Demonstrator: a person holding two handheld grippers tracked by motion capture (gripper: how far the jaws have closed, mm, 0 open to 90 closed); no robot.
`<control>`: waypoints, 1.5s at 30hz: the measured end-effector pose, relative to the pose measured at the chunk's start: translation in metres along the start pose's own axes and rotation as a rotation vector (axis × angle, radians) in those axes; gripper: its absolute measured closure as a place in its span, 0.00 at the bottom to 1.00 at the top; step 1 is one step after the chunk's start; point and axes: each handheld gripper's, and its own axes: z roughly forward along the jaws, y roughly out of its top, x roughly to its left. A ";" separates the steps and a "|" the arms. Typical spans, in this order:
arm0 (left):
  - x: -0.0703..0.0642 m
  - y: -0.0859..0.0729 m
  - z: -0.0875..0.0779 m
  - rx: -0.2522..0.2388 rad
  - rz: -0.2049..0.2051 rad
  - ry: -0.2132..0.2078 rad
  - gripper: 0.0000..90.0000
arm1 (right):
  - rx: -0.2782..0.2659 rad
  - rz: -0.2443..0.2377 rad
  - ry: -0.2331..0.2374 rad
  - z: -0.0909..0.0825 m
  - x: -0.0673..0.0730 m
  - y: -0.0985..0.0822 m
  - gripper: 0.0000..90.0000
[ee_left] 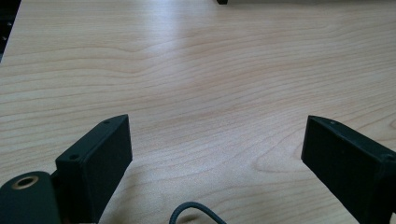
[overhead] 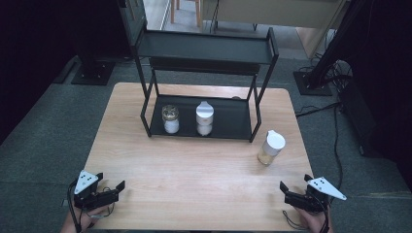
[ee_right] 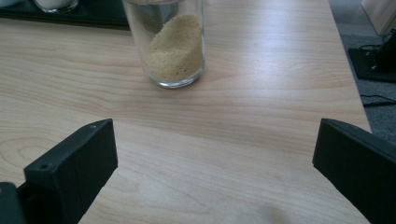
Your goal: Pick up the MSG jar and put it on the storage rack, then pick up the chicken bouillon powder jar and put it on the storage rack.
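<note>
3 glass jars appear around 1 black 2-tier rack (overhead: 204, 53) on 1 wooden worktop (overhead: 194, 179): 2 jars of white contents, one gold-lidded (overhead: 170, 119) and one white-capped (overhead: 204, 118), on the rack's lower shelf, and 1 white-capped jar of yellow grains (overhead: 270, 147) just off the rack's right front leg.

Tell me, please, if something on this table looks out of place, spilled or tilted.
Nothing is spilled or tipped. One thing stands apart: the white-lidded glass jar of yellowish grains sits upright on the bare wooden table, right of the black metal two-tier rack, while the two other jars stand inside its lower tray.
</note>
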 end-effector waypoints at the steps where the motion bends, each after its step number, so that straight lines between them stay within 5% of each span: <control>1: 0.000 0.000 0.000 0.000 0.001 0.000 0.10 | 0.000 0.004 -0.007 -0.002 -0.003 -0.001 0.00; 22: 0.000 0.000 0.000 -0.001 -0.002 0.007 0.10 | -0.003 0.048 -0.054 -0.024 -0.033 -0.013 0.00; 45: -0.001 0.000 0.000 -0.003 -0.005 0.009 0.10 | -0.001 -0.026 0.026 -0.007 -0.007 0.012 0.00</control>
